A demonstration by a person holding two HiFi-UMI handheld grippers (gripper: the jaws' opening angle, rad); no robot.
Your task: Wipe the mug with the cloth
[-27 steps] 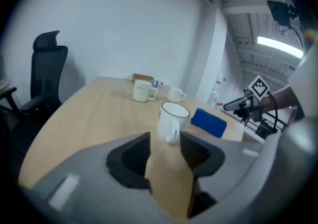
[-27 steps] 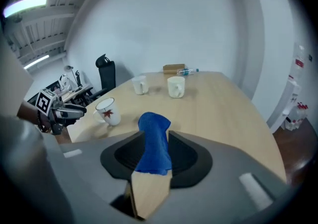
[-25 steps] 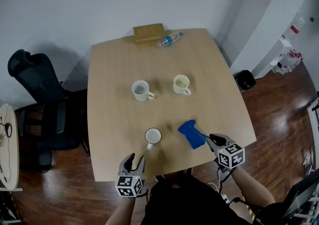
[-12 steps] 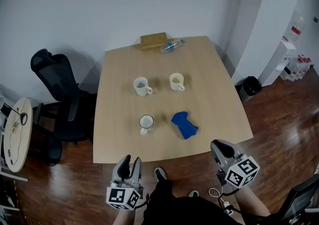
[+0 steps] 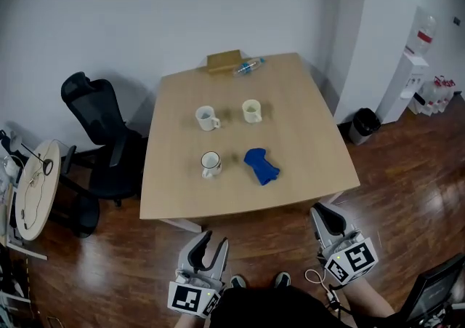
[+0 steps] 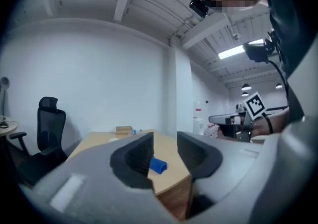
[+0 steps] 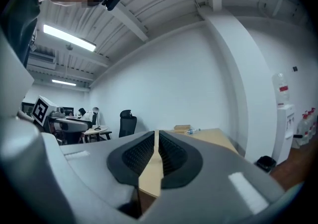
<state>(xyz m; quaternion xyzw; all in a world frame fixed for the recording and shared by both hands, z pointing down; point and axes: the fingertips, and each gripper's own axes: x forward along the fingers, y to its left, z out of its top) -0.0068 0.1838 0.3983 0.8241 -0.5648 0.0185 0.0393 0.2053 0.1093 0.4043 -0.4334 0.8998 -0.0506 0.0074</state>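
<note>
1. The nearest mug (image 5: 211,164) stands upright toward the near edge of the tabletop (image 5: 312,152), left of centre. The blue cloth (image 5: 261,166) lies just beside it, not touching.
2. Both grippers hang off the near edge, over the floor. The left gripper (image 5: 209,248) has its fingers (image 6: 139,156) apart and empty; the right gripper (image 5: 325,216) has its fingers (image 7: 136,156) all but together on nothing.
3. To my eye the right should open and gather a thick fold of cloth, while the left steadies the mug.
4. A second mug (image 5: 206,118) and a third mug (image 5: 251,110) stand mid-tabletop, and a bottle (image 5: 248,66) and a wooden box (image 5: 223,62) sit at the far edge — nothing blocks the reach.
</note>
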